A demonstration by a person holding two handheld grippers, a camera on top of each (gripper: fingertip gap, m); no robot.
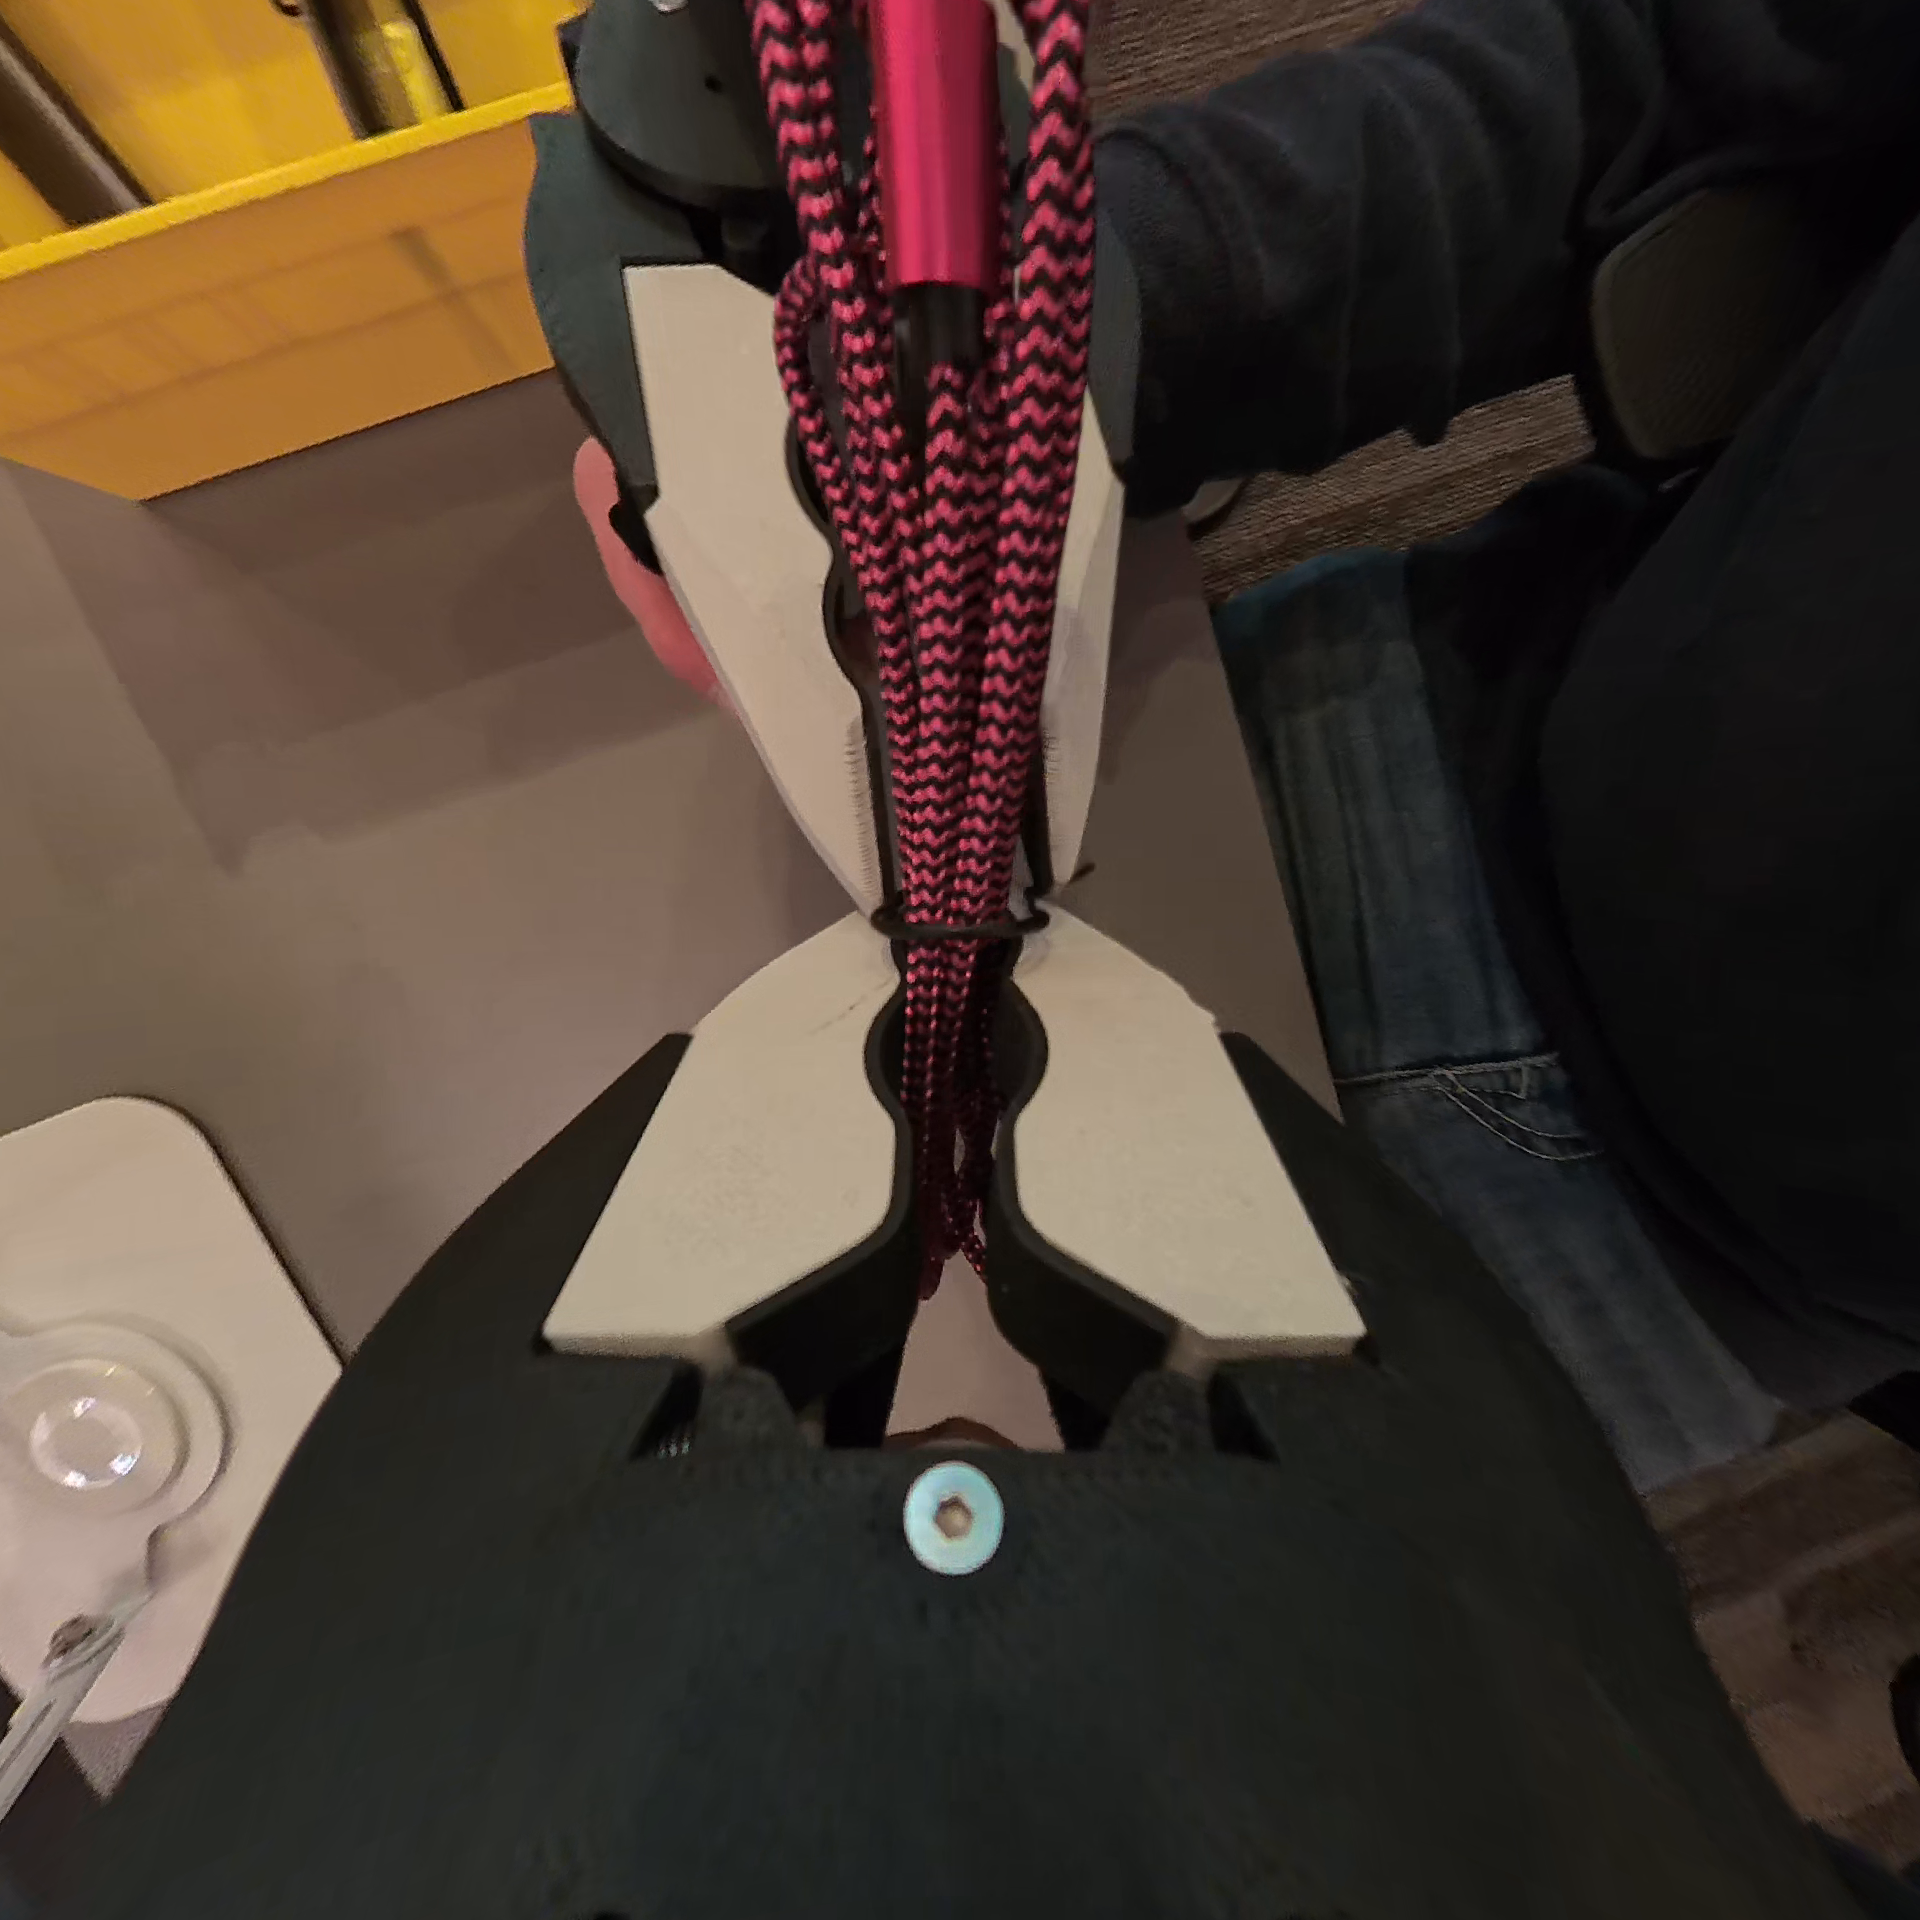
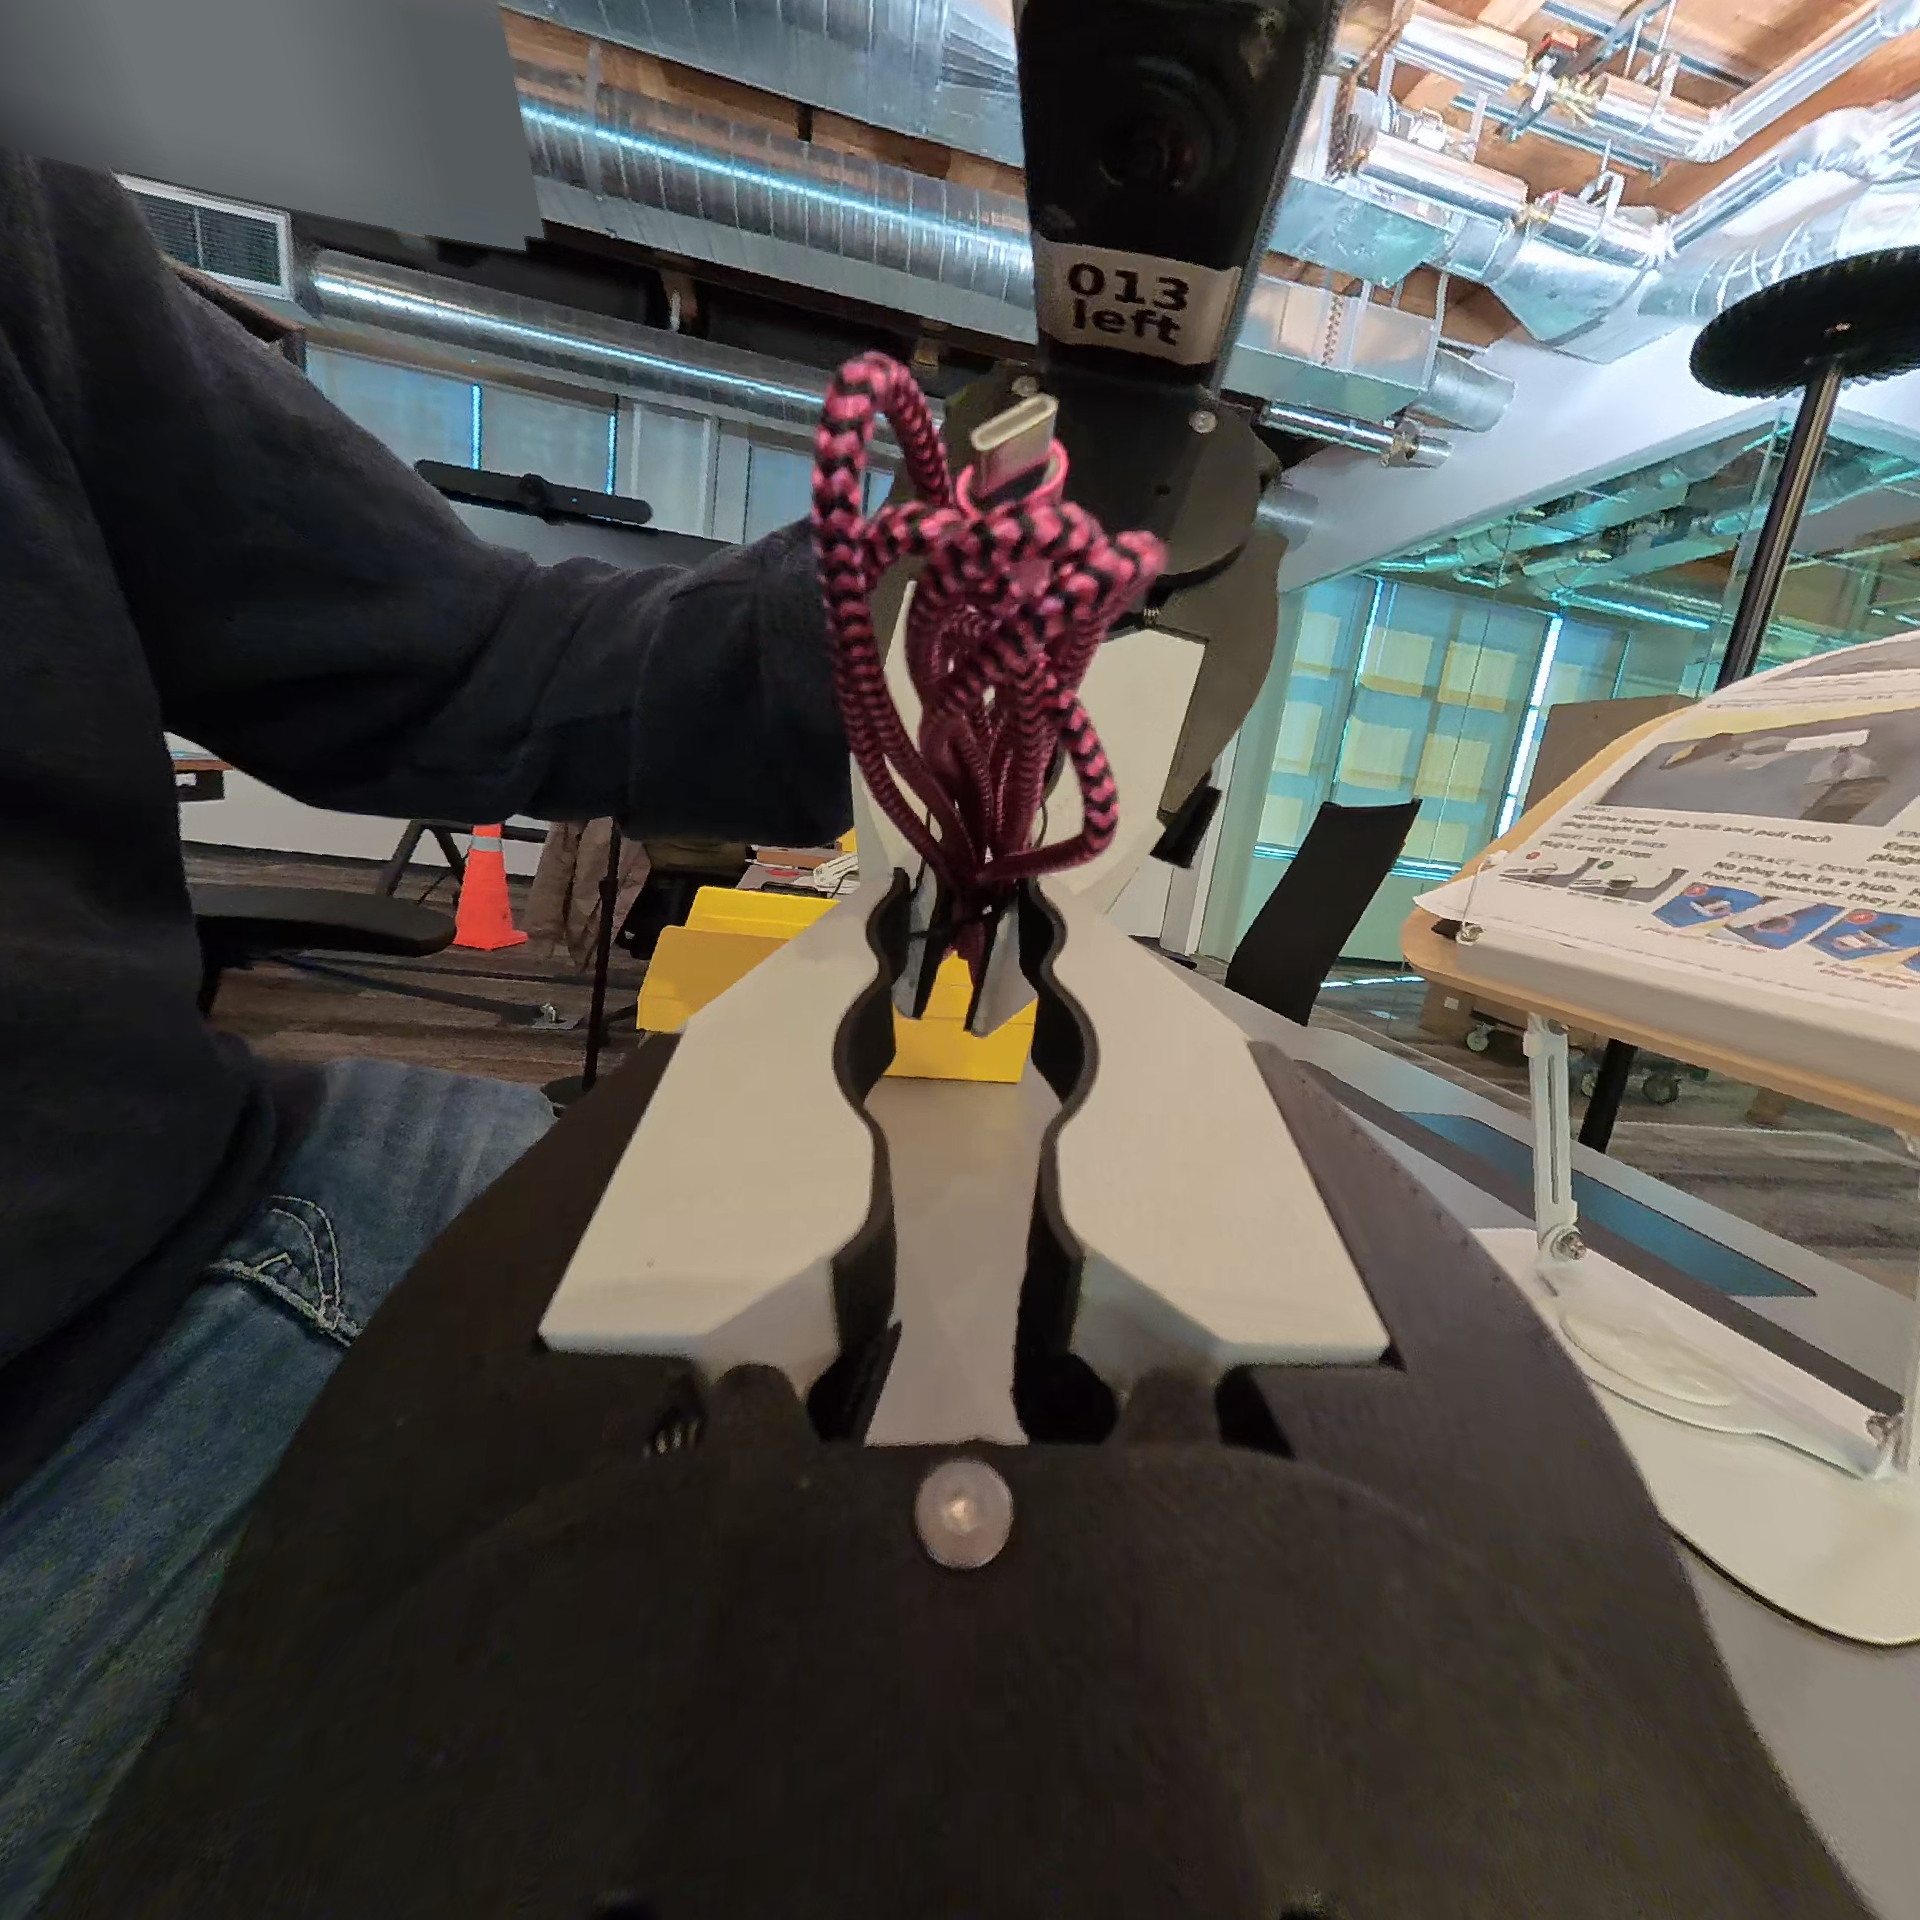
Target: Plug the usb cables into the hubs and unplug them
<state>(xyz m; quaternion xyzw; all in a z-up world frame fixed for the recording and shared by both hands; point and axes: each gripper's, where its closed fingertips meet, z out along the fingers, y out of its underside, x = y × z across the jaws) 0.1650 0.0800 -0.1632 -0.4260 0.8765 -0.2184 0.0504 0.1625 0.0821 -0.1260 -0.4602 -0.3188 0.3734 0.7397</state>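
Observation:
A pink-and-black braided USB cable bundle (image 1: pixel 935 675) is bound at its waist by a thin black tie (image 1: pixel 956 923). My left gripper (image 1: pixel 956 961) is shut on that waist and holds the bundle in the air. The loops and a pink plug sleeve (image 1: pixel 930 145) rise toward its camera. In the right wrist view the bundle (image 2: pixel 966 665) hangs along the left gripper (image 2: pixel 956 987), with its silver USB-C plug (image 2: pixel 1013 431) pointing up. My right gripper (image 2: pixel 961 899) meets it tip to tip, with its jaws apart on either side of the waist. It also shows in the left wrist view (image 1: pixel 961 894). No hub is in view.
A grey table (image 1: pixel 364 831) lies below, with a yellow bin (image 1: pixel 260 291) at its far edge. A white stand base (image 1: pixel 125 1299) carries a tilted instruction sheet (image 2: pixel 1714 831) on the right. A person's dark sleeve (image 2: pixel 468 675) and jeans (image 2: pixel 208 1351) are close on the left. Less than 4 cm separates the two grippers' tips.

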